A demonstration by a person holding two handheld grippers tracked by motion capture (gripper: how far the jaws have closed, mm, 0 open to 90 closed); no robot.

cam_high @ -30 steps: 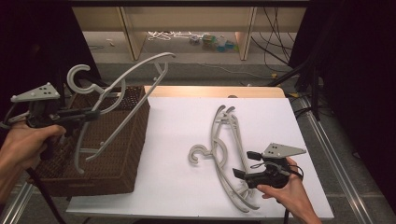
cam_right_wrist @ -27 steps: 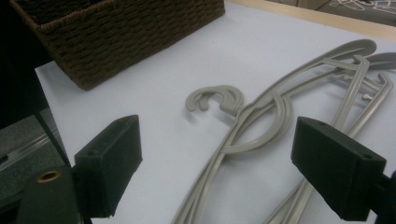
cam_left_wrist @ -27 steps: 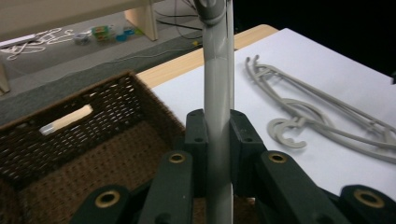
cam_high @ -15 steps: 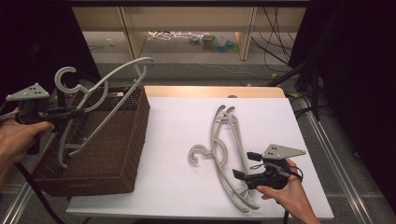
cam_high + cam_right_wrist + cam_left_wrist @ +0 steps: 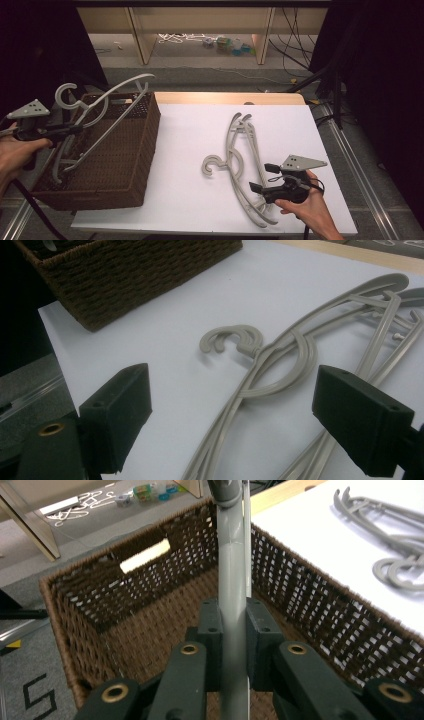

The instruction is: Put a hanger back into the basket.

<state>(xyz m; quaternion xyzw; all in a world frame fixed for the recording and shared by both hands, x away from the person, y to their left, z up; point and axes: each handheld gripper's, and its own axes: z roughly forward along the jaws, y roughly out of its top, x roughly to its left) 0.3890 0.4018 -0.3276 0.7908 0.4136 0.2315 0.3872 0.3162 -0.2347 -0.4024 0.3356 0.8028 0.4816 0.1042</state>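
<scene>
Part of the held grey plastic hanger [image 5: 100,107] is hidden: its lower end drops behind the near wall of the brown wicker basket [image 5: 120,170] in the high view, and in the left gripper view its bar runs out of frame at top and bottom. Whether it touches the basket floor cannot be told. On the white tabletop [image 5: 190,150] lies a pile of grey hangers [image 5: 243,160], overlapped so closely that the count is uncertain; two hooks show side by side at its left end, so at least two. The person's right hand [image 5: 307,210] covers the near end of that pile.

Counted: one basket, one hanger in the grip, one pile of at least two, two grippers.

The held hanger is pale grey, with a curled open hook at the left end and long curved arms joined by a thin straight bar. It stands tilted over the basket at the table's left edge, hook above the rim on the left and one arm sticking up past the far rim.

The left gripper [image 5: 233,630] has its jaws clamped on the hanger's bar, pads pressing both sides. The right gripper [image 5: 235,415] hovers just over the pile, jaws standing wide apart with nothing pressed between them.
</scene>
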